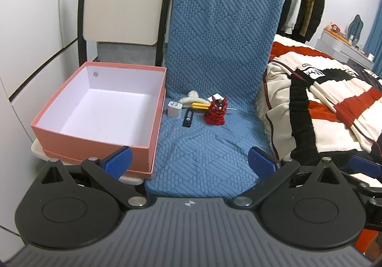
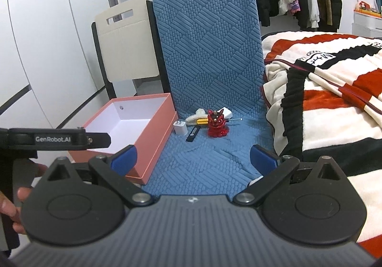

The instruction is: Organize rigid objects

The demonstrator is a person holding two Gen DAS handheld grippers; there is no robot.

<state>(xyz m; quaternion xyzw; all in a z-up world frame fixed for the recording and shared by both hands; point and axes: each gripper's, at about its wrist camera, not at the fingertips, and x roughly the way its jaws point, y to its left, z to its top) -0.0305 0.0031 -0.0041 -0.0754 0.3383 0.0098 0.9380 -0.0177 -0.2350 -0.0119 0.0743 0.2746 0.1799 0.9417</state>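
Your left gripper (image 1: 189, 160) and right gripper (image 2: 193, 159) both hold their fingers spread wide, gripping nothing. The red figurine (image 1: 215, 113), white charger (image 1: 173, 109), black stick (image 1: 187, 118) and yellow screwdriver (image 1: 200, 105) sit clustered on the blue chair seat (image 1: 203, 157), well ahead of both fingertips, just beside the pink box (image 1: 100, 104).

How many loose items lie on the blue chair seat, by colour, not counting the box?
White: 3, charger, fluffy clip, flat white piece behind the figurine
Red: 1, figurine
Yellow: 1, screwdriver
Black: 1, stick
Total: 6

The pink box holds nothing visible.
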